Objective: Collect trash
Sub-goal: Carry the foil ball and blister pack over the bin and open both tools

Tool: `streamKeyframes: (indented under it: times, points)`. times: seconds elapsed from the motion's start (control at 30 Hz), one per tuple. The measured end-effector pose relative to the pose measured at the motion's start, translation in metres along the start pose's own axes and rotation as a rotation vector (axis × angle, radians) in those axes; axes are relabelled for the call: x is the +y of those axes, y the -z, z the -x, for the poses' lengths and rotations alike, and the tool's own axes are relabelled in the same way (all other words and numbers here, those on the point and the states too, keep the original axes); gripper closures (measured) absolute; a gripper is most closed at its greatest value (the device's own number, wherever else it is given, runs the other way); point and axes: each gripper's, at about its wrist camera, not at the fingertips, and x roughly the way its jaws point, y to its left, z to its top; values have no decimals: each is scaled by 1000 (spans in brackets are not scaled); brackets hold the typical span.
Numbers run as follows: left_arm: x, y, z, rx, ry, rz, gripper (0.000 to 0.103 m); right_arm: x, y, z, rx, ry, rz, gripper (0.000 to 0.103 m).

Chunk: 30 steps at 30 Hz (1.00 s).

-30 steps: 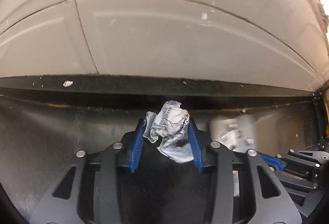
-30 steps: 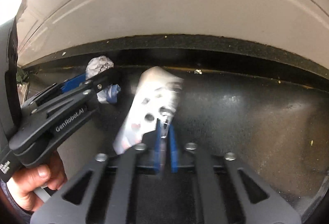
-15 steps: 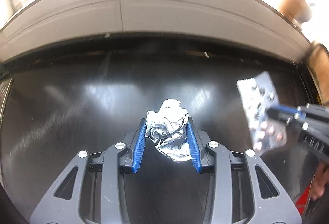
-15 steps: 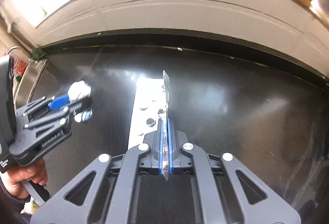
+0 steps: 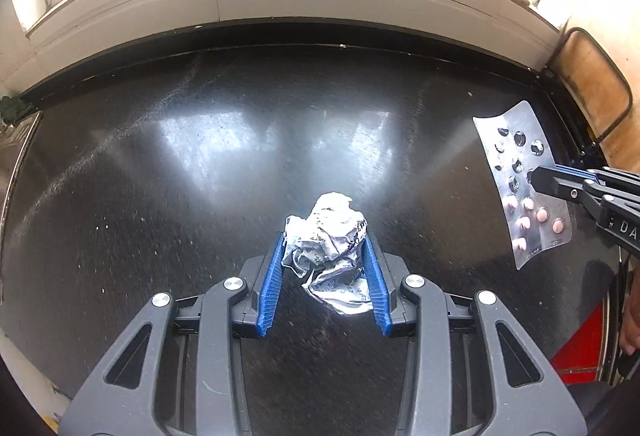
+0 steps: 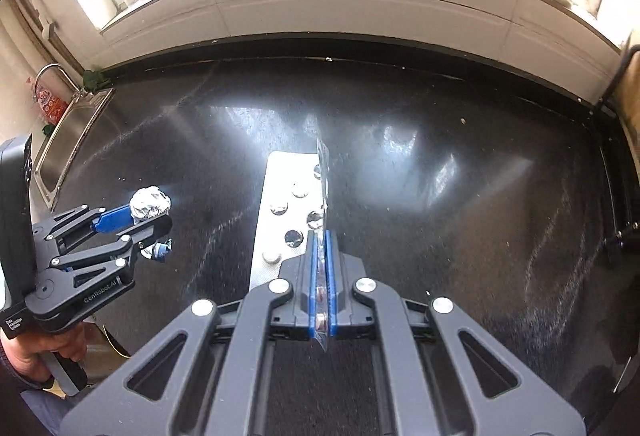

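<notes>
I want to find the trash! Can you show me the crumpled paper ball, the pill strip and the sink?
crumpled paper ball [image 5: 326, 236], left wrist view, middle of wad.
pill strip [image 5: 520, 187], left wrist view, foil face among blisters.
sink [image 6: 70, 139], right wrist view, steel basin wall.

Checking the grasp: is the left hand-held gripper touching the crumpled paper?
Touching. The left wrist view shows both blue pads of the left hand-held gripper pressed against the sides of the crumpled paper, held off the black counter.

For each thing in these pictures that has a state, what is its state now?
Left tool: shut on the crumpled paper ball.
Crumpled paper ball: held above the black countertop.
Right tool: shut on the blister pack.
Blister pack: partly emptied, some pink pills left, held edge-on.
</notes>
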Motion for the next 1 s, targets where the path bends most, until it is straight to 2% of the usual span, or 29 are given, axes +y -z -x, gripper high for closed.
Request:
streamKeyframes:
  times: [0.27, 0.37, 0.5, 0.73, 0.87, 1.0]
  points:
    - [4, 18, 23, -35, -42, 28, 65, 25, 1, 13, -20, -32, 55, 98]
    - [23, 28, 38, -54, -77, 81, 65, 46, -3, 13, -20, -60, 104, 98]
    - [63, 49, 61, -79, -151, 186, 65, 92, -12, 7, -11, -115, 205, 98]
    - [141, 111, 105, -106, -306, 416, 65, 210, -19, -10, 34, -253, 439, 98]
    - [185, 168, 130, -98, -397, 579, 65, 283, -11, -19, 70, -351, 578, 98]
    - [214, 223, 148, -92, -476, 721, 65, 355, 12, -26, 126, -444, 718, 98]
